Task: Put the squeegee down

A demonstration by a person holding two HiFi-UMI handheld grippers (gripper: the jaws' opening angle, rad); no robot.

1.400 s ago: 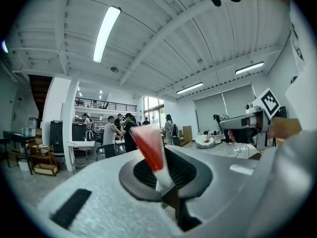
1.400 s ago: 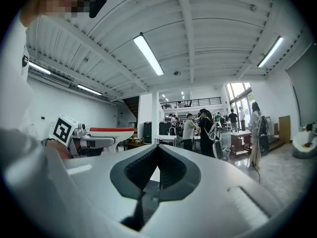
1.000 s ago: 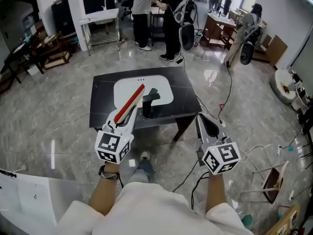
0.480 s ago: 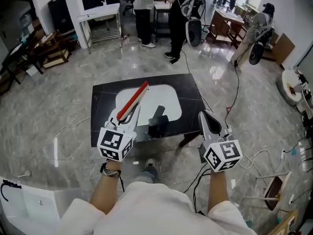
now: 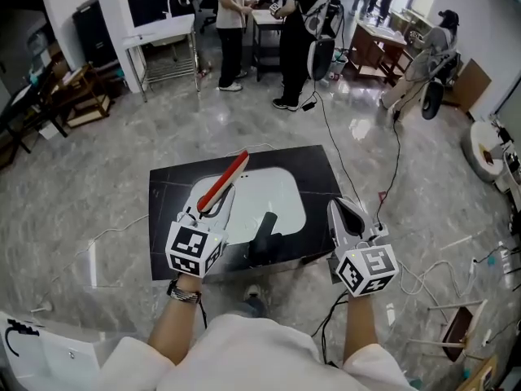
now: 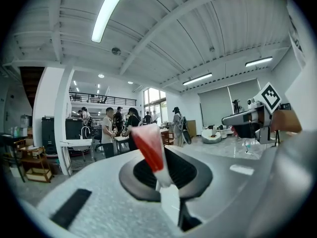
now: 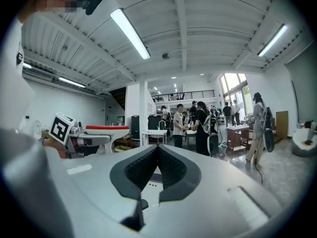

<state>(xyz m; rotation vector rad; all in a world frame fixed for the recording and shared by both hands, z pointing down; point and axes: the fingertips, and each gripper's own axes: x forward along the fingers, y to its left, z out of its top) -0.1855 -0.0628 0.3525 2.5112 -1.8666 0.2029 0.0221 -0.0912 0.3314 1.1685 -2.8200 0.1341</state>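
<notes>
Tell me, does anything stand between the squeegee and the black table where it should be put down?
Nothing visible does. The squeegee, clamped in the left tool, appears to hang over the table at the left edge of its white basin. The black faucet stands to its right, apart from it.

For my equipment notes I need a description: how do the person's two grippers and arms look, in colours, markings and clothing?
The left gripper and the right gripper both have light grey, tapered shells with dark textured pads. Each carries a white cube printed with black square markers, left and right. The person wears a white short-sleeved shirt and a dark band on the left wrist.
</notes>
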